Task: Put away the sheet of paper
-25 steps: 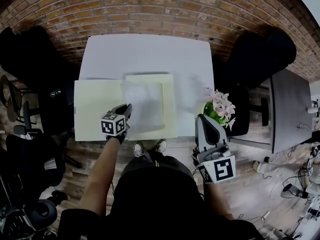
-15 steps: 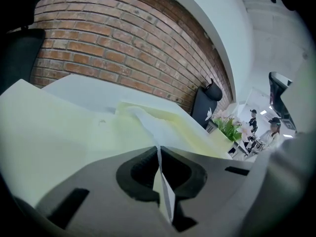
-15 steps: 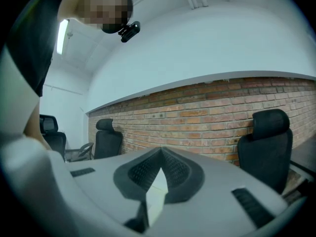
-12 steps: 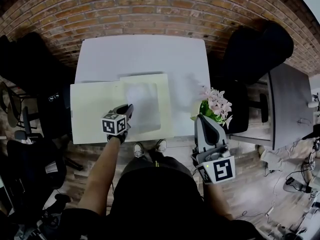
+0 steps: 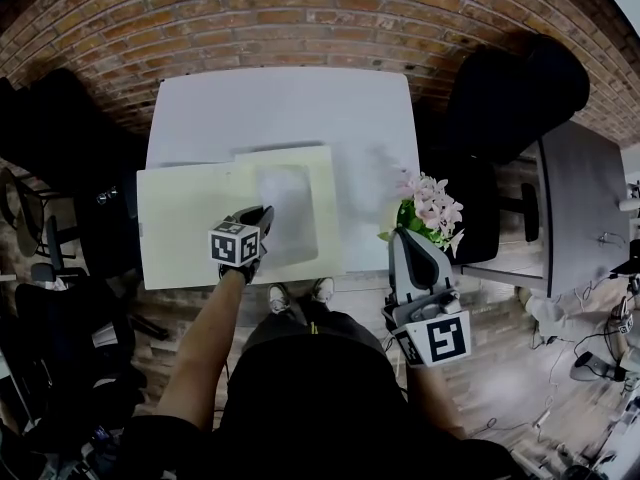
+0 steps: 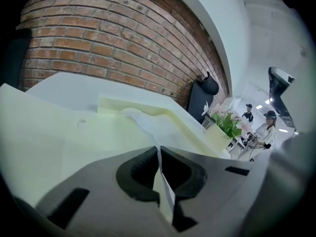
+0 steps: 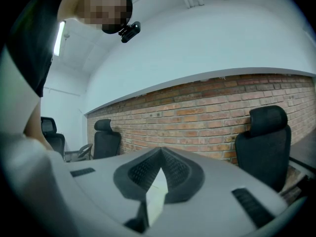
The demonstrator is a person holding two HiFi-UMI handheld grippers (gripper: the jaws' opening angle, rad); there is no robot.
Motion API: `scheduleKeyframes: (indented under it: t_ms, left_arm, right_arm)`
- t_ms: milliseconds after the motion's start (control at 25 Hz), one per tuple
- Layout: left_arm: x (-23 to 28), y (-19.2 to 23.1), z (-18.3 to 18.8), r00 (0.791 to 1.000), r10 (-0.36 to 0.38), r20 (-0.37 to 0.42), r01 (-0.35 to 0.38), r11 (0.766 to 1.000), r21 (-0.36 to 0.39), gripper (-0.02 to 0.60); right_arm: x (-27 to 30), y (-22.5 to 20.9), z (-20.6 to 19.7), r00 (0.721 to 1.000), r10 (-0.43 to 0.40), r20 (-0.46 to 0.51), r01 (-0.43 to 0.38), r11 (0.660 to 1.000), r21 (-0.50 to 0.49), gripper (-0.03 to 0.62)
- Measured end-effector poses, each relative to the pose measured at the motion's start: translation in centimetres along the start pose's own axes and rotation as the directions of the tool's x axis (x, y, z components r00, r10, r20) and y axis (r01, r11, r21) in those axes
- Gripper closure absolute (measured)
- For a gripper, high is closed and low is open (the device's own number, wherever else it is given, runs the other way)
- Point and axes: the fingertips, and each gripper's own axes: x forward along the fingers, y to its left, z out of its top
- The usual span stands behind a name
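A pale yellow folder (image 5: 185, 223) lies open on the white table (image 5: 280, 108). On its right half lies the whitish sheet of paper (image 5: 290, 213). My left gripper (image 5: 262, 216) is at the sheet's left edge, near the table's front. In the left gripper view, the left gripper (image 6: 159, 149) is shut on a thin edge of the sheet (image 6: 143, 122), which runs up over the folder (image 6: 49, 142). My right gripper (image 5: 405, 238) hangs off the table's front right corner. In its own view the right gripper (image 7: 160, 154) has its tips together, with a pale sliver behind them.
A pot of pink flowers (image 5: 430, 208) stands at the table's right front corner, just beyond my right gripper. Black office chairs (image 5: 520, 98) flank the table on both sides, against a brick wall (image 5: 300, 18). A grey desk (image 5: 575, 218) is to the right.
My left gripper has slid a little to the right across the folder, taking the sheet's edge with it. The right gripper has barely moved.
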Motion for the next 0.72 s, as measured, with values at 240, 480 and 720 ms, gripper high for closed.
scheduleKeyframes:
  t_ms: [240, 480, 720]
  left_arm:
    - [0.62, -0.4, 0.09, 1.0, -0.005, -0.014, 0.006, 1.0, 0.009, 0.554]
    - [0.87, -0.29, -0.22, 0.999, 0.01, -0.042, -0.01, 1.0, 0.015, 0.554]
    - [0.68, 0.14, -0.76, 0.997, 0.035, -0.071, -0.033, 0.999, 0.028, 0.552]
  right_arm:
    - [-0.02, -0.57, -0.16, 1.0, -0.002, -0.016, 0.002, 1.0, 0.001, 0.58]
    - [0.12, -0.89, -0.12, 1.0, 0.007, -0.01, -0.007, 1.0, 0.006, 0.58]
    - [0.35, -0.86, -0.26, 1.0, 0.02, -0.009, -0.02, 1.0, 0.009, 0.58]
